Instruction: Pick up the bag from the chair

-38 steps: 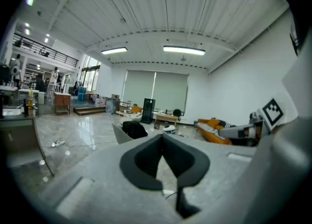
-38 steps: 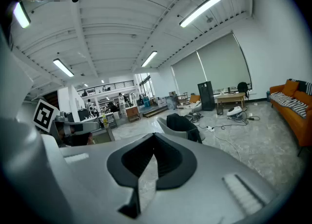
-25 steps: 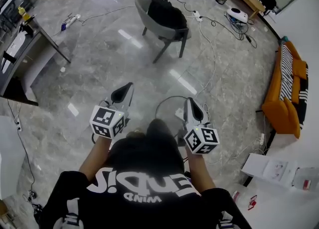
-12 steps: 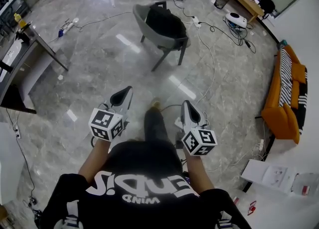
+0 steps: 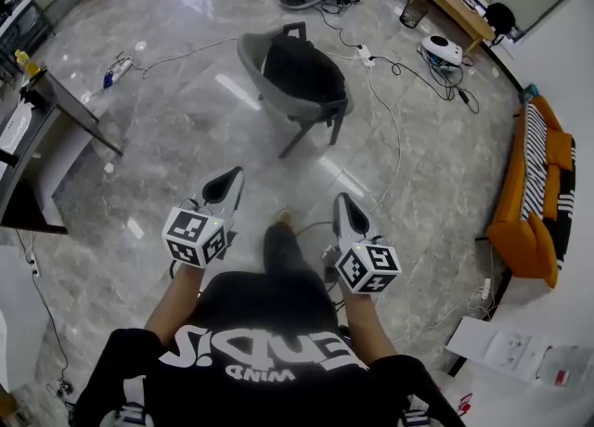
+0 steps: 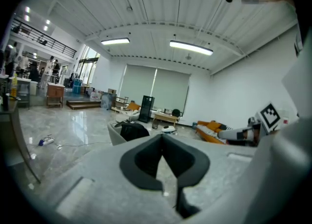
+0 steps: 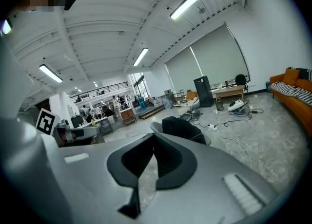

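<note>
Head view: black bag [image 5: 302, 71] sits on the grey chair [image 5: 252, 61], far ahead, well apart from left gripper [image 5: 233, 175] and right gripper [image 5: 342, 200], both closed, empty; bag judged soft and light, best pinched at a top fold.

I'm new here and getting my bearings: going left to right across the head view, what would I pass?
dark table → left gripper → chair holding the black bag → white device on the floor → orange sofa
</note>
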`<state>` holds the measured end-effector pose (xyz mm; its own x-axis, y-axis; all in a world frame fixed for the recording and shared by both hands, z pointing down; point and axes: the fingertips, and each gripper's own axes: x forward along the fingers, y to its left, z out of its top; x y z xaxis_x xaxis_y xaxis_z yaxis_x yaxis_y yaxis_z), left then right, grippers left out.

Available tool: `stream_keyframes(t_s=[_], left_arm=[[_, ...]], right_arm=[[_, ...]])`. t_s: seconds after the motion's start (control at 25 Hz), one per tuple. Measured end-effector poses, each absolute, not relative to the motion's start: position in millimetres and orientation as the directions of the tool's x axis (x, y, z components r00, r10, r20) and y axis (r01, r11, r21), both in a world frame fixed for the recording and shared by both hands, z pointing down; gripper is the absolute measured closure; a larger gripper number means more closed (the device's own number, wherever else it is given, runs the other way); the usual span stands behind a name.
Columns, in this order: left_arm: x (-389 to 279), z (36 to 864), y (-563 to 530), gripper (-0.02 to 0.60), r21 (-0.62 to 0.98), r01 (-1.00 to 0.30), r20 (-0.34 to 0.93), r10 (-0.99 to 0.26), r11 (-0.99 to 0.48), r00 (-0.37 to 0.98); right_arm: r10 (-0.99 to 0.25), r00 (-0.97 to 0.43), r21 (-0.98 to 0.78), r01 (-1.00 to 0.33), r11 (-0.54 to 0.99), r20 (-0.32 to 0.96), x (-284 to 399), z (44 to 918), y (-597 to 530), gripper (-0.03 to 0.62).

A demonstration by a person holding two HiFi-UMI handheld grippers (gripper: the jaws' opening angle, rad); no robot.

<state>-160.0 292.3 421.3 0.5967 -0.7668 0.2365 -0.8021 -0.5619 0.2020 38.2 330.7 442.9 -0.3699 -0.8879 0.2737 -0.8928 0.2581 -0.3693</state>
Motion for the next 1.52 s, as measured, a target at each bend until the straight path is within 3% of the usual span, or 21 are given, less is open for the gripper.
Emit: stream_keyframes(t_s=[0.72, 1.52], left_arm=[[-97.9, 396.6, 57.1, 0.580, 0.173, -0.842, 0.225, -0.812, -0.510, 0.538], [-118.5, 408.0, -117.1, 0.580, 0.198, -0.823, 0.217, -0.795, -0.532, 0.566]], right_arm=[[-0.860, -0.431, -0.394, -0.866, 0.309, 0.272, 107.4, 432.7, 86.1, 0.591], [-0.856, -0.462, -0.403, -0.846, 0.348, 0.231, 81.9, 432.8, -88.7, 0.591]])
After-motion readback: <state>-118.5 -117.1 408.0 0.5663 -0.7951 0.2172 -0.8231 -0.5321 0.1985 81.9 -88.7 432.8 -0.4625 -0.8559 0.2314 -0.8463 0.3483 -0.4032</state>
